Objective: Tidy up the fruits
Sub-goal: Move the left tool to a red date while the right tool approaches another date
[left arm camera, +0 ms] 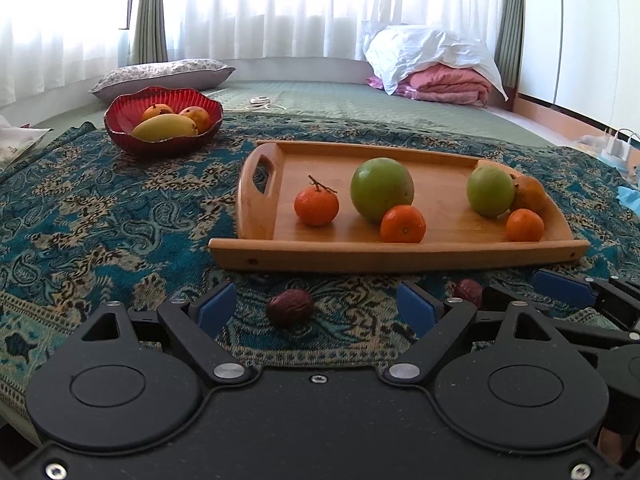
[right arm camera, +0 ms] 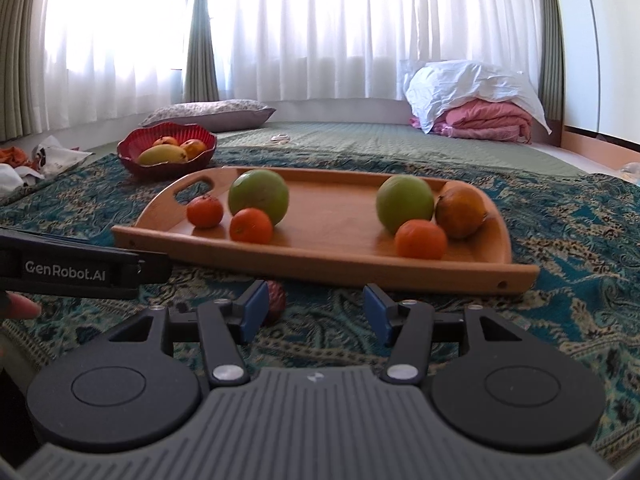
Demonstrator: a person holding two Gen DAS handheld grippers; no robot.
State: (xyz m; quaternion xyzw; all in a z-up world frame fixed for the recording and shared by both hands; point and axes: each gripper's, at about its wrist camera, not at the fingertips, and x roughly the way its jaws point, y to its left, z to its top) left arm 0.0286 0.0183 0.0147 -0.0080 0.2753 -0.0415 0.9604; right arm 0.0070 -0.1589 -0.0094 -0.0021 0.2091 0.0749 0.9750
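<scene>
My left gripper (left arm camera: 316, 307) has a smooth matte-black housing with two round hubs, silver pivot screws and blue finger pads (left arm camera: 216, 306). My right gripper (right arm camera: 314, 312) carries a ribbed grey centre plate between black hubs. I read "GenRobot.AI" in white on the left unit's side. A bare fingertip (right arm camera: 18, 307) shows.

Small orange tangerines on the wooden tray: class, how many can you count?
3. A stemmed small orange tangerine near the handle end, one before the larger green fruit, one at the far end. Others may be hidden behind fruit.
</scene>
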